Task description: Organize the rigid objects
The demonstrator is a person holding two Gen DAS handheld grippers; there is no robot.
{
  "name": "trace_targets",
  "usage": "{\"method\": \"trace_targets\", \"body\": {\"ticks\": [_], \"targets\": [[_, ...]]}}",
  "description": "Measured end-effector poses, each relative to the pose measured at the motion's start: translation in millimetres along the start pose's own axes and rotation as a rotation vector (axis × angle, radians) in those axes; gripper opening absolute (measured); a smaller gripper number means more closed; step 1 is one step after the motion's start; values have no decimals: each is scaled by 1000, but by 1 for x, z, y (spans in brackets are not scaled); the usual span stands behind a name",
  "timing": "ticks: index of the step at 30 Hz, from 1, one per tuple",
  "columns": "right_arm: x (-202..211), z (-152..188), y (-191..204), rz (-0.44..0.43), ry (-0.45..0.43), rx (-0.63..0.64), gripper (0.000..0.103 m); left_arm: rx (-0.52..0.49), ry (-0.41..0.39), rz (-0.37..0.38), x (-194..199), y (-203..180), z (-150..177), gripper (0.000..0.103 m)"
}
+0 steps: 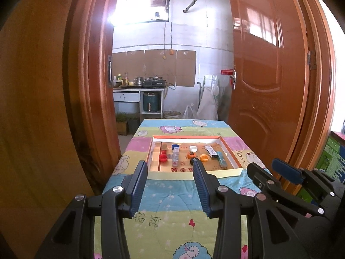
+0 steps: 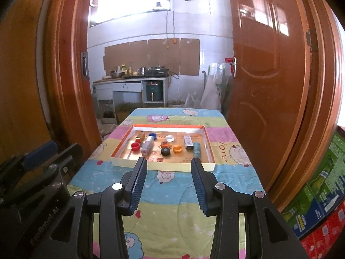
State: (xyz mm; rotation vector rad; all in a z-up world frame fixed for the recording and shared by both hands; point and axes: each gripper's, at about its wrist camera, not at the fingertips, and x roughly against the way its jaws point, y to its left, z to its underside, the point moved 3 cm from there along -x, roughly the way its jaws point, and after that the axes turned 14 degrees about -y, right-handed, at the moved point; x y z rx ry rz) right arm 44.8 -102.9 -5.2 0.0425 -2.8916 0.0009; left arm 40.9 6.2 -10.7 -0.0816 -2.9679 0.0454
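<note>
**Both grippers empty, short of the tray of small objects**

The left gripper [image 1: 170,168] and the right gripper [image 2: 169,165] hang above the cartoon-print quilt [image 2: 172,194], each with its jaws parted and nothing between the ribbed blue pads. In each wrist view the tray [image 2: 163,165] lies at 12 o'clock from the fingertips, well apart from them, its pale near wall hiding the front strip of its floor.

Inside, seen from the right wrist: a red cap [image 2: 135,145] at 9 o'clock, a clear plastic box [image 2: 147,146] just beside it, a blue cap [image 2: 152,135] at 11 o'clock, a white cap [image 2: 170,138] near the middle, a black cap [image 2: 165,151] and an orange cap [image 2: 177,148] toward 6 o'clock, a white stick-shaped item [image 2: 188,141] and a teal one [image 2: 196,148] at 3 o'clock. What these last two are is too small to tell, as is the print on the tray floor.

The open door [image 2: 265,64] cuts off the right of the room; the cartons [image 2: 319,198] at 4 o'clock run out of frame.
</note>
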Motion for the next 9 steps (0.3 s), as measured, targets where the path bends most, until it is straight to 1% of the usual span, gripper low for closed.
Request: {"method": "trace_targets", "body": {"ticks": [4,9], "targets": [[2,0,0,2,-5,-1,44,-10,-16,-11,2,0,0,44],[1,2,-2,7,-7,-4,44,-27,-24,-3,4,-3,2,44]]}}
